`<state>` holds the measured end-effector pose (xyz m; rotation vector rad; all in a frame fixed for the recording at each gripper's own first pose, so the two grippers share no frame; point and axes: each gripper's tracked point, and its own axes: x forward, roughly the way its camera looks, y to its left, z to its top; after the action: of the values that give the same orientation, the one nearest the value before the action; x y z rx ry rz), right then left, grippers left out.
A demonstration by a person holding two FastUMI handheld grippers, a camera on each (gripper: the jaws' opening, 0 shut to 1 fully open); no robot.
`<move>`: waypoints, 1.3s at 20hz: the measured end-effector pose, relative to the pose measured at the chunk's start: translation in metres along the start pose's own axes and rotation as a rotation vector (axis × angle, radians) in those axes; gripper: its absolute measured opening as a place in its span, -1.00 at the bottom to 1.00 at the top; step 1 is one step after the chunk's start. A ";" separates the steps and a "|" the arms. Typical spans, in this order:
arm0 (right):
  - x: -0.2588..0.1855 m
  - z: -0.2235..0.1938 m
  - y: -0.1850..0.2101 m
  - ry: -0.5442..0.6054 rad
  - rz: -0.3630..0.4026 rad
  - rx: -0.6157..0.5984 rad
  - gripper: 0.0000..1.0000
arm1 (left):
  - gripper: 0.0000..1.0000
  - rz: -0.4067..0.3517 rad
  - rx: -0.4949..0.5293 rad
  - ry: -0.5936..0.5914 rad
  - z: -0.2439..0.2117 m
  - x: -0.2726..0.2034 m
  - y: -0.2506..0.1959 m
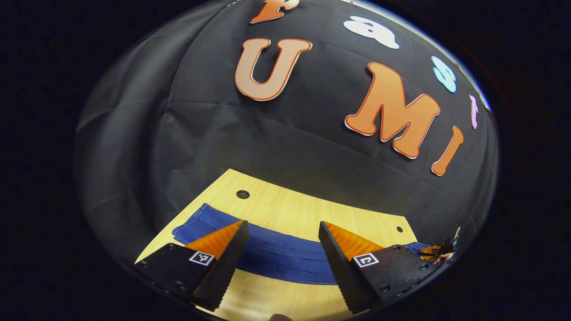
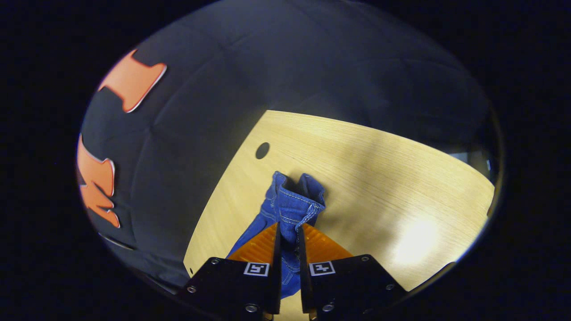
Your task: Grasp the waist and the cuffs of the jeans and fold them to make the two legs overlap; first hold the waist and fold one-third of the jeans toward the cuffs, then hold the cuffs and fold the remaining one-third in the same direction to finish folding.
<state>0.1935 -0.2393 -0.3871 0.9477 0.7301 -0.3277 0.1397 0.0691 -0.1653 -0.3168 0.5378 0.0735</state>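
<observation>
the jeans (image 1: 276,256) lie as a long blue band across the light wooden desk (image 1: 285,205), stretched from side to side in the left gripper view. the left tool (image 1: 282,249) hovers just above that band with its two fingers spread wide and nothing between them, so it is released. at the far right end of the band in the same view the other tool (image 1: 439,252) is small and dim, right at the cloth's end.

in the right gripper view the right tool (image 2: 288,249) is clenched on a bunched end of the jeans (image 2: 292,200); both fingers press on the denim, and a stitched hem stands up in a loose fold beyond the tips. whether that end is the waist or the cuffs is hard to tell.

judging by how narrow the band looks, the legs may already overlap, though this is not certain. the cloth is at full length, so neither of the two one-third folds looks done. one end is held; the left tool has yet to take hold, and both folds along the length are left.
</observation>
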 end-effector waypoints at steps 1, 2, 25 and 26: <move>-0.007 -0.001 0.011 -0.012 0.015 -0.025 -0.63 | 0.94 0.000 0.006 0.001 -0.001 0.000 0.003; -0.014 -0.002 0.025 -0.019 0.040 -0.050 -0.63 | 0.94 0.000 0.013 -0.004 0.000 0.000 0.005; -0.066 -0.192 0.271 0.081 0.332 -0.623 -0.63 | 0.94 0.057 0.023 -0.021 -0.007 -0.009 0.093; -0.061 -0.205 0.278 0.096 0.335 -0.644 -0.63 | 0.94 0.065 0.012 -0.013 -0.010 -0.008 0.100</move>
<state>0.2177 0.0824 -0.2494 0.4571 0.6876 0.2450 0.1129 0.1613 -0.1969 -0.2865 0.5353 0.1348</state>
